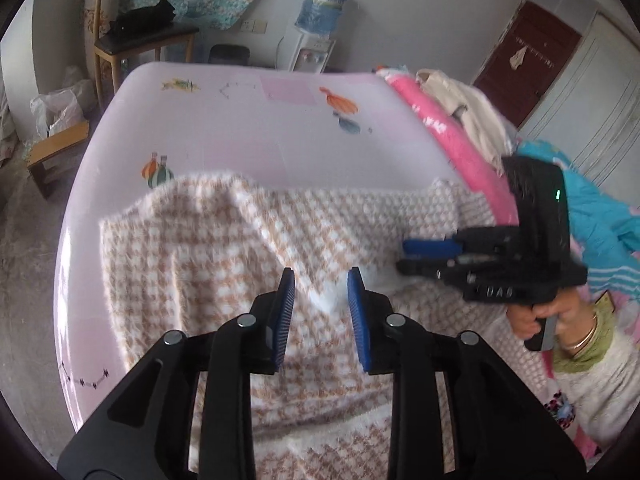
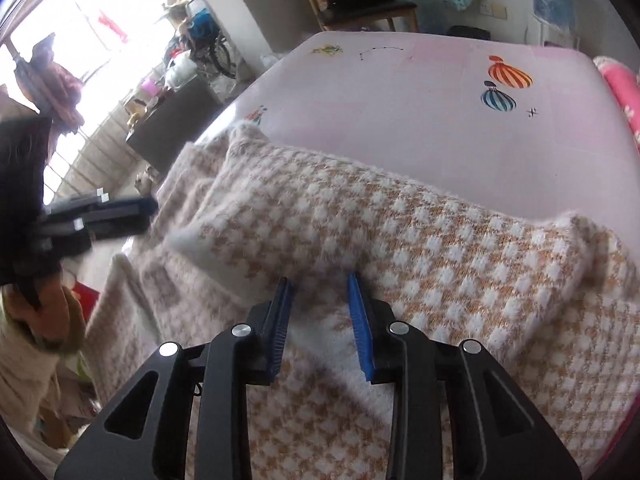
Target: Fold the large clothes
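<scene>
Left wrist view: the left gripper hangs over a fluffy tan-and-white houndstooth sweater spread on the near part of a pink table. Its jaws stand part-way apart with nothing pinched between the pads. The right gripper, held by a hand, comes in from the right over the same garment; its jaws are likewise parted and empty.

Right wrist view: one sleeve lies folded across the body, with its white cuff pointing toward the left gripper.

Judgement: a sleeve fold appears laid and released, and the next grasp is being sought. To do it well, each gripper should take an edge or corner of the knit, not the raised middle, and pinch through the full thickness so the fluffy pile does not slip. Both should lift together and lay the fold square. A pink blanket crowds the right side.
</scene>
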### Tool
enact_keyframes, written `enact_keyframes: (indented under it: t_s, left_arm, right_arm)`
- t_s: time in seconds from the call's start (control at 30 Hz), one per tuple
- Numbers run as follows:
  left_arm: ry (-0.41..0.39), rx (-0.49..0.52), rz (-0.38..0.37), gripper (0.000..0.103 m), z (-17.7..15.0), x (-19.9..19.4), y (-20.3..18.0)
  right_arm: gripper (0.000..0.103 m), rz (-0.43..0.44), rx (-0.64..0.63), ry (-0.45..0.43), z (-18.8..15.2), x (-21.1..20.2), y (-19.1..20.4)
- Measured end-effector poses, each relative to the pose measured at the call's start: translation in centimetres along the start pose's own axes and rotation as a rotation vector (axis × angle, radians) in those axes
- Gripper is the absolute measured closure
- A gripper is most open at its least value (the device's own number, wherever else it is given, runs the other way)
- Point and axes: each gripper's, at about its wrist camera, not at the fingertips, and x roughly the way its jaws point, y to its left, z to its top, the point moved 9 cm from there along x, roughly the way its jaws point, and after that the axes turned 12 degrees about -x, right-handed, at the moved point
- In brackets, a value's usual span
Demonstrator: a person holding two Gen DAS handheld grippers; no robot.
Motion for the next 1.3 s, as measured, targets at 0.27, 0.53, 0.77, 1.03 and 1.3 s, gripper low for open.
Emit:
enact_keyframes:
  t_s: [0.27, 0.53, 0.77, 1.03, 1.3]
  left_arm:
    - [0.138, -0.057, -0.084, 0.077, 2.7, 7.8, -3.2]
    - [0.180, 0.118, 0.086, 0.078, -1.0, 7.7, -1.1]
    - [0.165, 0.142, 0.074, 0.078, -0.4, 7.5, -0.5]
    - [0.135, 0.118, 0.038, 0.078, -1.2, 6.5, 0.0]
    - [0.090, 0.076, -0.001, 0.071, -1.1, 4.2, 0.1]
  right_arm:
    - [0.073, 0.020, 0.003, 0.000, -0.4, 0.4, 0.0]
    - [0.081, -0.029, -0.005, 0.032, -3.7, -4.8, -2.0]
    - [0.074, -0.091, -0.007, -0.077, 0.7, -7.2, -4.1]
    - [0.073, -0.206, -0.036, 0.025, -2.5, -3.9, -6.2]
    - [0.061, -0.256, -0.014, 0.005, -2.8, -7.7, -3.2]
